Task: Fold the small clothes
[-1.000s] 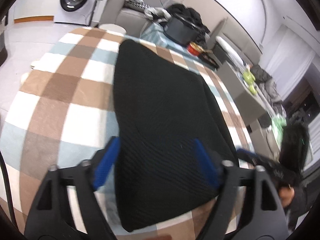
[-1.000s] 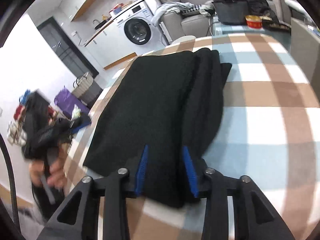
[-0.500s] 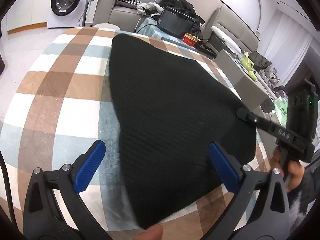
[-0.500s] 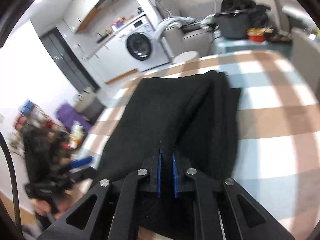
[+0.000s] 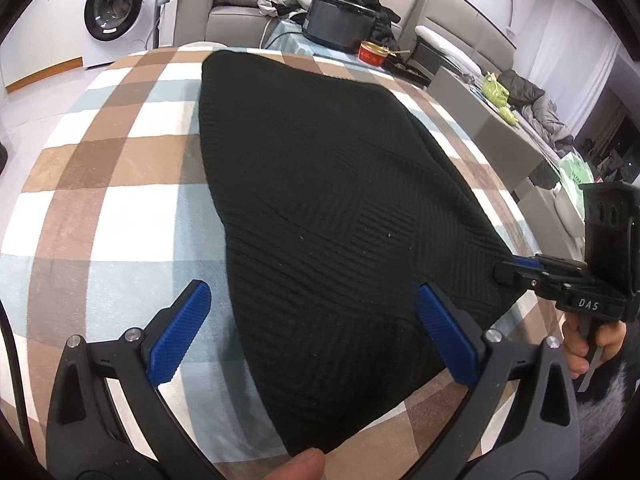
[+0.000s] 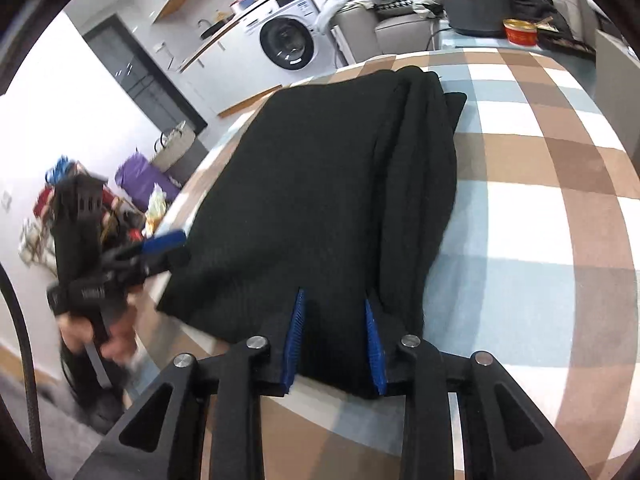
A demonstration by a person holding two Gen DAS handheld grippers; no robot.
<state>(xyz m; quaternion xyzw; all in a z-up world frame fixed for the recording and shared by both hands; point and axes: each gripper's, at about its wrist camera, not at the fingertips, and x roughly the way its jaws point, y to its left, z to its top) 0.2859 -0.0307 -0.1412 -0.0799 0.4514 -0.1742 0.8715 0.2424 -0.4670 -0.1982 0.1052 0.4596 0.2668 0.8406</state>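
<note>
A black knit garment (image 5: 320,200) lies folded on the checked blanket (image 5: 100,184). My left gripper (image 5: 316,332) stands wide open over the garment's near corner, one blue pad on each side, touching nothing. My right gripper (image 6: 335,340) is at the garment's (image 6: 328,184) near edge. Its jaws are opening, and the cloth lies loose between the pads. The left wrist view shows the right gripper (image 5: 510,268) at the garment's right edge. The right wrist view shows the left gripper (image 6: 170,250) by the left corner.
Beyond the table's far edge are a washing machine (image 5: 114,4), a sofa with loose clothes (image 5: 240,4), a dark cooker pot (image 5: 340,20) and a red tin (image 5: 374,52). A grey box (image 5: 492,128) stands to the right. Hands (image 5: 592,344) hold both grippers.
My left gripper opened wide and drew back toward the garment's near corner. My right gripper pinched shut on the near edge, then parted its jaws again.
</note>
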